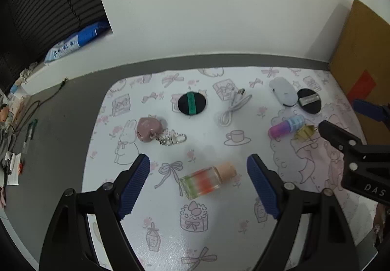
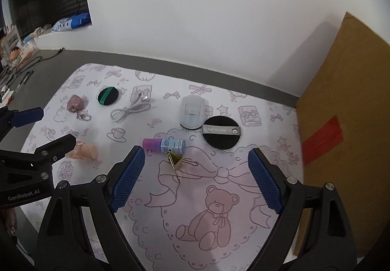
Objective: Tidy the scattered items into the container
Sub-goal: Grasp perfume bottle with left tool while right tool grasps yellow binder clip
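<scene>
1. The left gripper (image 1: 198,188) hangs with jaws spread wide and empty over a clear glass bottle with a peach cap (image 1: 208,179) lying between its fingers on the patterned mat (image 1: 219,234).
2. The right gripper (image 2: 196,179) is likewise spread and empty; a gold binder clip (image 2: 176,159) lies just ahead.
3. Touching the clip lies a pink-and-blue tube (image 2: 164,144).
4. Farther off lie a black round puff with a silver band (image 2: 221,132), a white mouse (image 2: 192,110), a white coiled cable (image 1: 232,107), a green-banded black puff (image 1: 192,103) and a pink heart keychain (image 1: 152,129).
5. A brown cardboard box (image 2: 346,124) stands at the mat's right edge.

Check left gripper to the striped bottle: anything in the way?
Nothing visible. The left gripper is open, and the striped bottle lies on its side on the mat between its fingers, untouched. Nearest item, the heart keychain, sits clear.
</scene>
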A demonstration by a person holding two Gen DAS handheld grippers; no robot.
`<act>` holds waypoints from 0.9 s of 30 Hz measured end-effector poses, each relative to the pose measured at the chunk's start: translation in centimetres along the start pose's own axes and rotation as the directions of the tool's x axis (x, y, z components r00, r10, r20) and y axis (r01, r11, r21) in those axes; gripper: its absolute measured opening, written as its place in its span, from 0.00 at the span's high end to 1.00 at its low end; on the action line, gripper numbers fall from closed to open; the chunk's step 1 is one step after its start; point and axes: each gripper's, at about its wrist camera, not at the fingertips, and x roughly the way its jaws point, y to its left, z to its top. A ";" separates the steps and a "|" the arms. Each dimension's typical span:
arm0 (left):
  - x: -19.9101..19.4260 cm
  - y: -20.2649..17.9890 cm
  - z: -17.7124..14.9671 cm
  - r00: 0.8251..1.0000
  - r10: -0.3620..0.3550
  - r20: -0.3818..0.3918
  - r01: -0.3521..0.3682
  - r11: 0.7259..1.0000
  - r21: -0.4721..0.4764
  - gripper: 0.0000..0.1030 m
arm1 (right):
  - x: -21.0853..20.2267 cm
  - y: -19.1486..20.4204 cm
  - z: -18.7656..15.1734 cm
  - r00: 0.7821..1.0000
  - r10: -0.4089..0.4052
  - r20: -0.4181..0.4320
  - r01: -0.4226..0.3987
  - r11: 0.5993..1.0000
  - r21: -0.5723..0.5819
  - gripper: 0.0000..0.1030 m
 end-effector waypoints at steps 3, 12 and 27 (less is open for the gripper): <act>1.0 0.2 -0.4 1.000 -0.007 -0.013 0.007 1.000 -0.003 0.21 | 1.2 0.2 -0.3 1.000 0.008 -0.004 -0.008 1.000 0.002 0.14; 3.5 -0.4 -1.3 0.999 -0.031 -0.042 0.031 0.999 0.009 0.21 | 4.3 0.3 -1.5 0.999 0.028 -0.042 -0.028 1.000 0.004 0.14; 4.9 -1.2 -1.9 0.997 -0.057 -0.059 0.058 0.998 0.016 0.21 | 6.1 -0.3 -2.9 0.996 0.067 -0.062 -0.066 0.998 0.014 0.34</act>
